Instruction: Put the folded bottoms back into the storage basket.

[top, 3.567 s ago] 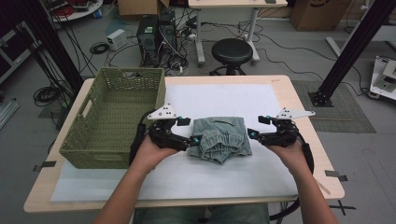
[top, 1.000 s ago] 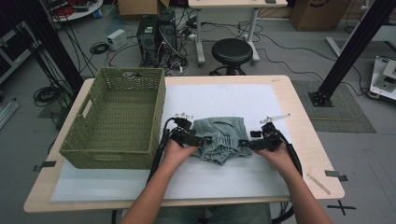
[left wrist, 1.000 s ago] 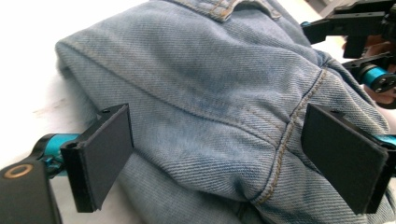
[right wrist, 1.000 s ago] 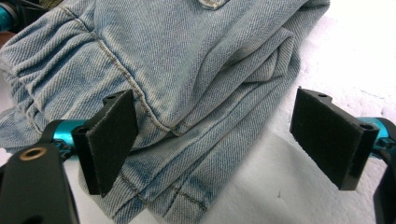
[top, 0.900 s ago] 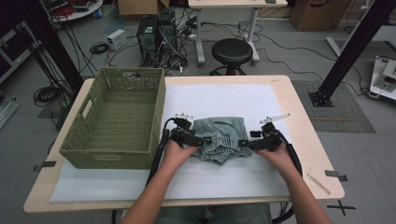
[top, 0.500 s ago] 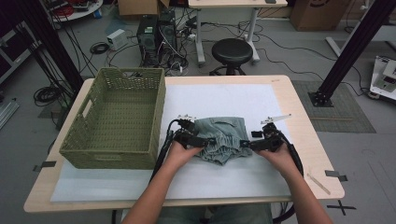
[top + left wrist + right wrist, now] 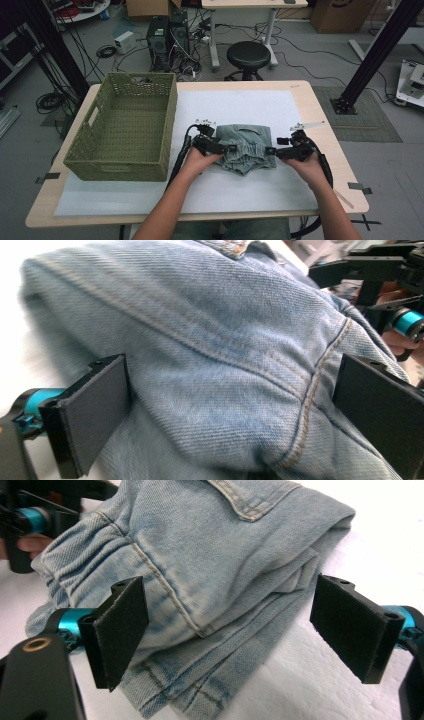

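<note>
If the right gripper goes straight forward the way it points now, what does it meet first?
Most likely the folded jeans. In the right gripper view, the right gripper has its jaws open on either side of the denim stack's edge, so the cloth lies directly ahead, before the left gripper.

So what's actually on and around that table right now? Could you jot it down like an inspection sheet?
Surface: wooden table covered by a white sheet.
Job's things: folded light-blue denim garment lying on the sheet; green woven basket to its left, apart from it.
Clutter: nothing seen on the sheet besides these.
Grippers: left gripper at the garment's left edge, right gripper at its right edge; in both gripper views the jaws stand wide open around the folded denim, not pinching it.
Cables: a black cable trails from the left gripper, another from the right.
Surroundings: black stool, computer towers, floor cables, cardboard boxes, a second table behind.
</note>
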`<state>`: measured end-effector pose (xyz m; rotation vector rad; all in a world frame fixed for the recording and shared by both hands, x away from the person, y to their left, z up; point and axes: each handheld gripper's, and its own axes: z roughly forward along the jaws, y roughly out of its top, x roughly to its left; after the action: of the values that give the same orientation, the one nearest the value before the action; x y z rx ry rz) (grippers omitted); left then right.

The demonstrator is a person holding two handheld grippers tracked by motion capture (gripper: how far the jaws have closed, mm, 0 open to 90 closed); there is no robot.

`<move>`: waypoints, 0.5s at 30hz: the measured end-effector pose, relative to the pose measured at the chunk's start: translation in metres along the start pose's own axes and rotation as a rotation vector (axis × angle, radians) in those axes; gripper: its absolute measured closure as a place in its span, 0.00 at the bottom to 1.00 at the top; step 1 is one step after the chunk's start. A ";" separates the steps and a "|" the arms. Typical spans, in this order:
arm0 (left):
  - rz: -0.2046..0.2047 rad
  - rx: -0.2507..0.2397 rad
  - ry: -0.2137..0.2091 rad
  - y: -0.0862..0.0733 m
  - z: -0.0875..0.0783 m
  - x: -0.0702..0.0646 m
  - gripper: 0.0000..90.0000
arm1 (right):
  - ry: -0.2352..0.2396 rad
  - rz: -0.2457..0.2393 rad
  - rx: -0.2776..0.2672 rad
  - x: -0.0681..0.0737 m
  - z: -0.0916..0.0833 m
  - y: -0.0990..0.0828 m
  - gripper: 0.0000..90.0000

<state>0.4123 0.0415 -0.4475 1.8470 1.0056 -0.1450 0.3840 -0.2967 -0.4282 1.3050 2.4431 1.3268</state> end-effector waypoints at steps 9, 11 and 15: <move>-0.046 0.025 0.030 -0.007 -0.009 0.006 0.02 | -0.010 -0.002 -0.011 0.001 -0.003 0.001 0.17; -0.052 0.007 0.004 -0.007 -0.006 0.008 0.02 | -0.011 -0.003 -0.013 0.001 -0.004 0.001 0.17; -0.066 -0.005 -0.036 -0.004 0.002 0.007 0.02 | -0.013 0.000 -0.024 -0.001 -0.006 0.002 0.17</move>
<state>0.4144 0.0441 -0.4553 1.8012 1.0416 -0.2141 0.3833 -0.3006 -0.4238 1.3043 2.4115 1.3389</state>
